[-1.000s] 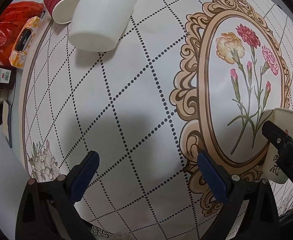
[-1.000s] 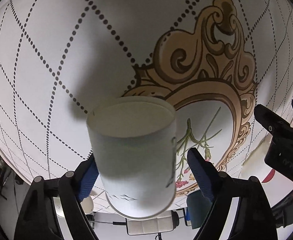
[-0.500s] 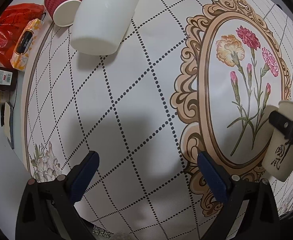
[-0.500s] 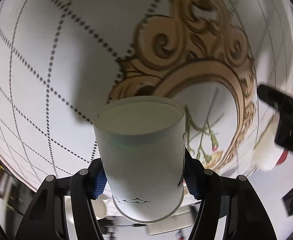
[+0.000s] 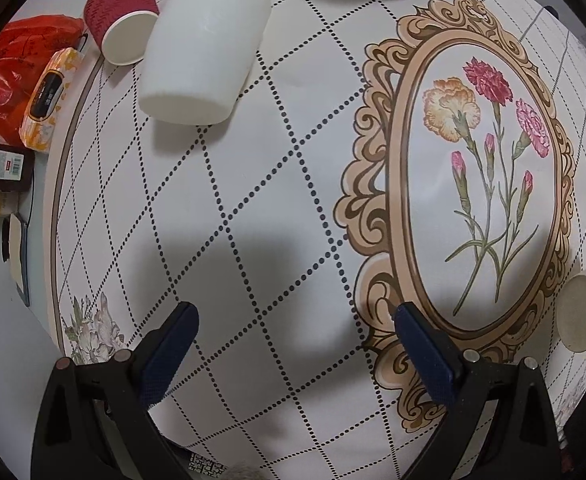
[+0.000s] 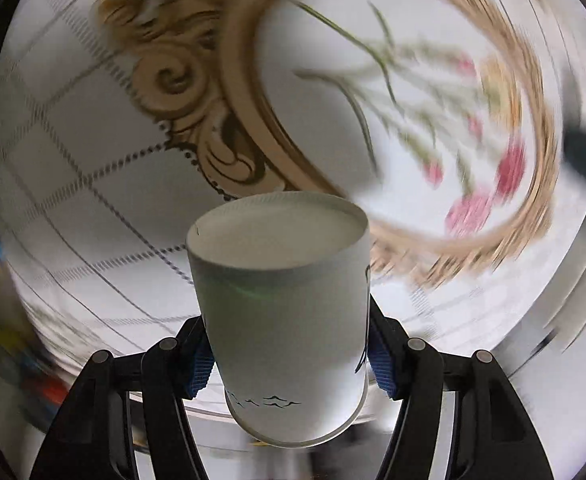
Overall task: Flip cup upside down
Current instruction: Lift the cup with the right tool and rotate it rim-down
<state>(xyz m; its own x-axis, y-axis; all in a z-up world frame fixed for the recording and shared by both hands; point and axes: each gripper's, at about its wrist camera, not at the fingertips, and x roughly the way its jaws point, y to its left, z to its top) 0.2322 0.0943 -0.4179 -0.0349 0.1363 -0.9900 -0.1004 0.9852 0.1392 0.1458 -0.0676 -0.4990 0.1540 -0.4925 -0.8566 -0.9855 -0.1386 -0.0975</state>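
Since the earlier frame my right gripper (image 6: 289, 360), clamped on the paper cup (image 6: 281, 304), had swung over the floral tablecloth (image 6: 105, 208); thin walls might buckle or slip mid-flip, left gripper (image 5: 293, 354) idle, unclenched.

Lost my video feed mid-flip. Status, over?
Right gripper shut on paper cup, base facing the camera, above the tablecloth. Left gripper open, empty. Big white cup and red cup sit apart.

Big white cup (image 5: 203, 56) on its side on worktop (image 5: 253, 200), red ribbed paper cup (image 5: 121, 22) tipped just beside; orange tissue pack (image 5: 49, 98), red bag (image 5: 9, 64) near left edge.
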